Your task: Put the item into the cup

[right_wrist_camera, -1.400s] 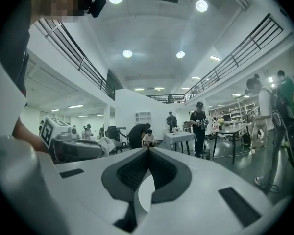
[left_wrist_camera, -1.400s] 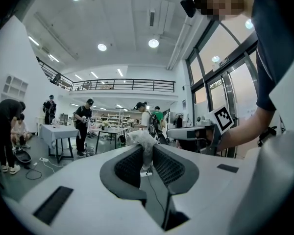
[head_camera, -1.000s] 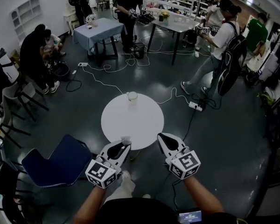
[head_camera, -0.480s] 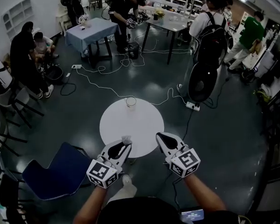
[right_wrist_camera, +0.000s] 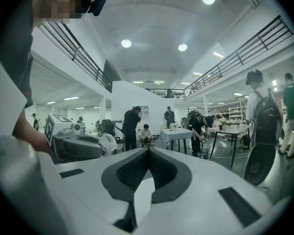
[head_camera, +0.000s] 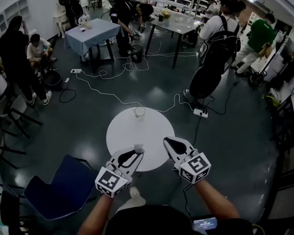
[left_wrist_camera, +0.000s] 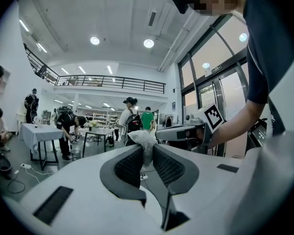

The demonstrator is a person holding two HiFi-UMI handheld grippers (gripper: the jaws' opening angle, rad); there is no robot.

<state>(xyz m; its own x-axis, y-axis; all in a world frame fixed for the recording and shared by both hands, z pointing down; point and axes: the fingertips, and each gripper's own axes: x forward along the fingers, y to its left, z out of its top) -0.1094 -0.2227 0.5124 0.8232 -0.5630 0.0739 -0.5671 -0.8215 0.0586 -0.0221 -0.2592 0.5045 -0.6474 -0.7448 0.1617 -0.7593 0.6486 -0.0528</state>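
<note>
A small clear cup (head_camera: 139, 112) stands at the far edge of a round white table (head_camera: 152, 131). My left gripper (head_camera: 136, 151) is shut on a crumpled white item (head_camera: 137, 147) and hovers at the table's near edge. In the left gripper view the item (left_wrist_camera: 146, 143) sticks up between the dark pads of the left gripper (left_wrist_camera: 147, 151). My right gripper (head_camera: 167, 141) is beside it over the near rim. In its own view the right gripper (right_wrist_camera: 148, 150) has its jaws meeting with nothing between them. The cup is hidden in both gripper views.
A blue chair (head_camera: 59, 185) stands to the lower left of the table. Cables (head_camera: 112, 89) and a power strip (head_camera: 201, 112) lie on the dark floor beyond. Several people stand around the tables (head_camera: 90, 33) at the back; one with a backpack (head_camera: 218, 43) is at the right.
Both grippers have moved forward together, and their tips now reach over the table's near edge. The left one still holds the item. The person with the backpack has walked further away.
</note>
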